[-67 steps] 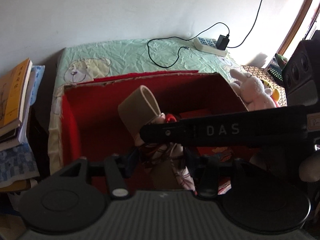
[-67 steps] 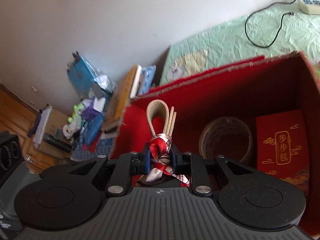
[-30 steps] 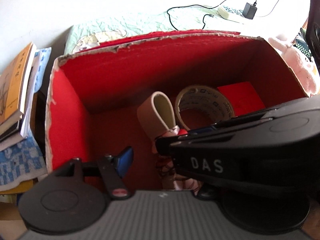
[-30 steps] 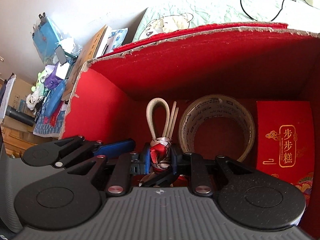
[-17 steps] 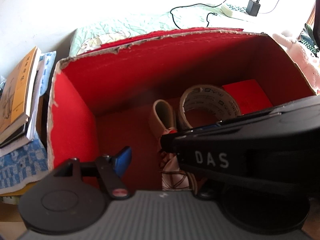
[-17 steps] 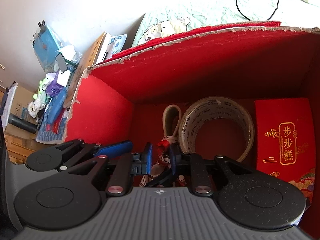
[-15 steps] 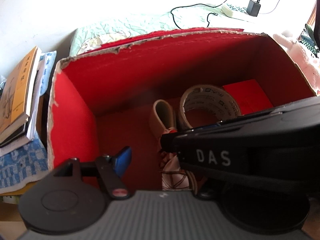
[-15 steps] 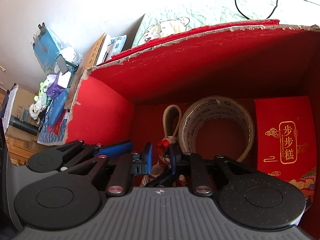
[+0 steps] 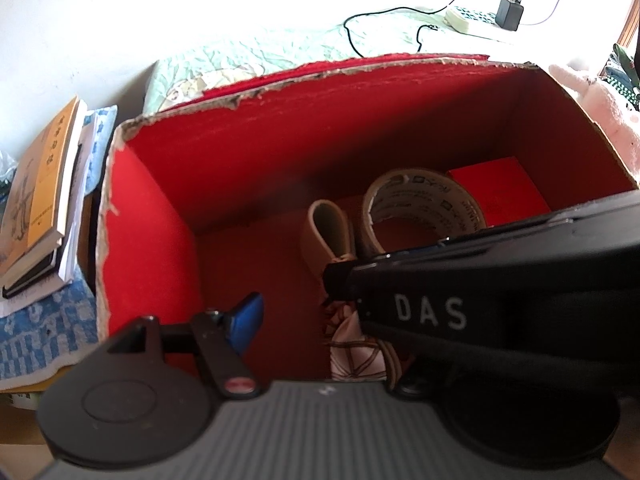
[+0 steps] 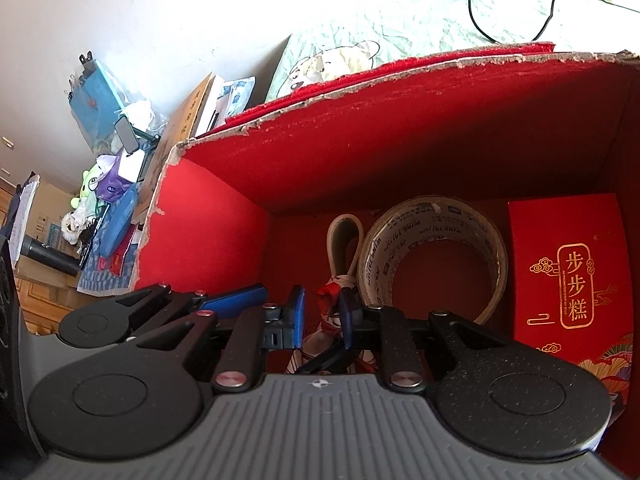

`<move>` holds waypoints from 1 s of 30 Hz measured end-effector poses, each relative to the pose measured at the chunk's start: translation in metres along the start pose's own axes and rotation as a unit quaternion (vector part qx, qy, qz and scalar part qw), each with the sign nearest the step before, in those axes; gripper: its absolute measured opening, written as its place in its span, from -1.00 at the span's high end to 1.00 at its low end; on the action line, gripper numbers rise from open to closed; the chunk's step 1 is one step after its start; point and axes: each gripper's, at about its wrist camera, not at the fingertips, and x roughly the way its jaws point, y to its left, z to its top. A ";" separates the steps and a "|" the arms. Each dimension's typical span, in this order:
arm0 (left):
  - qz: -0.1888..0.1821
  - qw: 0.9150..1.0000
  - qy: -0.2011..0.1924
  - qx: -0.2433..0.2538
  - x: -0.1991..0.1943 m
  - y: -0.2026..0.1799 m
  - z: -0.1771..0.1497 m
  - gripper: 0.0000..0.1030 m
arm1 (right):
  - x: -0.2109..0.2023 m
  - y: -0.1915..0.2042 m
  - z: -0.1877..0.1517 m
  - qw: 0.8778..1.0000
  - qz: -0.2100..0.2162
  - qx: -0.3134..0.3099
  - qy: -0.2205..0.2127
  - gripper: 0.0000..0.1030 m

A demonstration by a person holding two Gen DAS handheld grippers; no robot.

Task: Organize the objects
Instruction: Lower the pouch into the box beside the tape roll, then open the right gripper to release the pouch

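Note:
An open red box holds a roll of tape, a red gift box and a beige strap loop with a red-and-white scarf knotted to it. The loop leans against the tape roll. My right gripper reaches down into the box, its narrow jaws shut on the scarf just under the knot. My left gripper stands open beside it with nothing pressed. Its left blue pad is clear of the scarf. Its right finger is hidden behind the right gripper's body.
A stack of books lies just left of the box on a blue cloth. Green bedding with a power strip and charger lies behind. A pink plush toy sits at the right wall. Cluttered shelves stand far left.
Both grippers came down into the box with the strap and scarf. The left jaws let go of the scarf and widened. The strap loop sank and tipped right against the tape roll.

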 end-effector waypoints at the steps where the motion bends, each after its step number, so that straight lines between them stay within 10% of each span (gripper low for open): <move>1: 0.001 1.000 0.000 0.001 0.000 0.000 0.000 -0.42 | 0.000 0.000 0.000 1.000 0.000 0.000 -0.001 0.59; 30: 0.008 1.000 -0.004 0.006 0.001 0.001 0.001 -0.44 | -0.003 0.001 -0.001 1.000 0.002 0.000 -0.013 0.56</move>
